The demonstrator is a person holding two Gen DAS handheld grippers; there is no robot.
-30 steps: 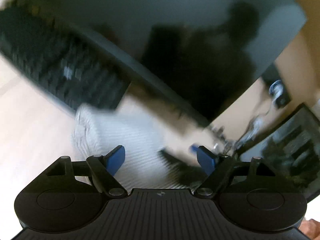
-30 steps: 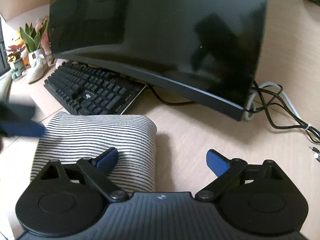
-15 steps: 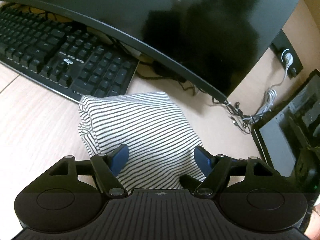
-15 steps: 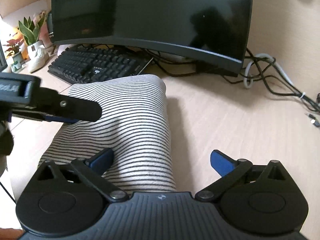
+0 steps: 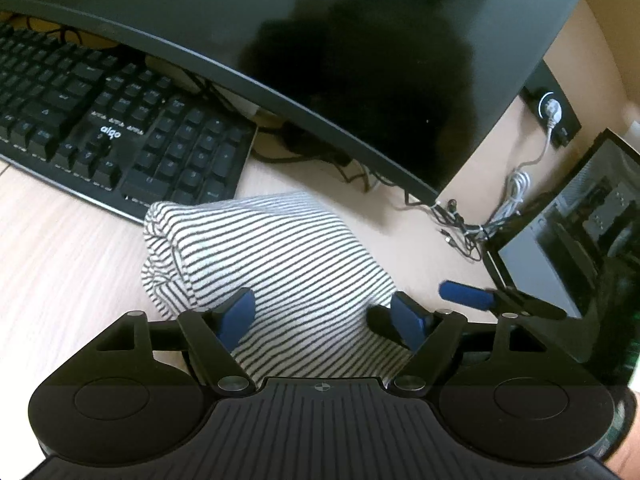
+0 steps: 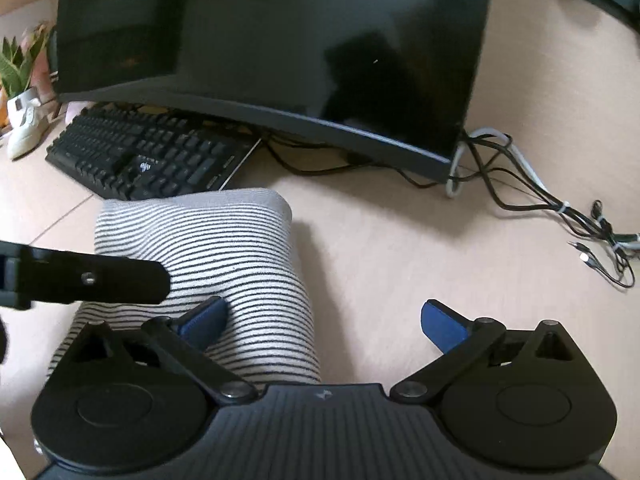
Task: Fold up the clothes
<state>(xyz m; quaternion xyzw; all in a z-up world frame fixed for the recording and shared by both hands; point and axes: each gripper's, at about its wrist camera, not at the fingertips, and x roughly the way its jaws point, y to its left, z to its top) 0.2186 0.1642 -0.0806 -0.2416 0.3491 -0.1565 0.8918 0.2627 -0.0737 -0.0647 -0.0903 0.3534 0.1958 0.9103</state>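
The striped garment (image 5: 272, 264) lies as a thick folded bundle on the light wooden bench (image 5: 60, 264), its far end just short of the black keyboard (image 5: 120, 136) and below the edge of the dark curved monitor (image 5: 320, 40). In the left wrist view its left side shows stacked layers, so it looks folded more than once already; by my reading the task is near its end and the step in hand is settling or squaring the bundle.

The left gripper (image 5: 324, 316) sits over the near end of the cloth with its jaws opening; the fabric lies between the blue fingers (image 5: 240, 314), which straddle it and do not visibly pinch it. The right gripper (image 6: 324, 320) stands at its widest and holds nothing: one blue finger (image 6: 206, 318) rests on the stripes near the right edge of the bundle, the other (image 6: 442, 324) is over bare bench.

To do this well, I would press down evenly from both sides, not drag, since soft knit layers slide over each other and the top fold could creep. Lift both tools straight up so no pad catches a layer.

The tangle of cables (image 6: 560, 208) at the right lies well apart from the cloth. A small white planter (image 6: 24, 120) with green leaves stands beyond the keyboard; no other container is in view.
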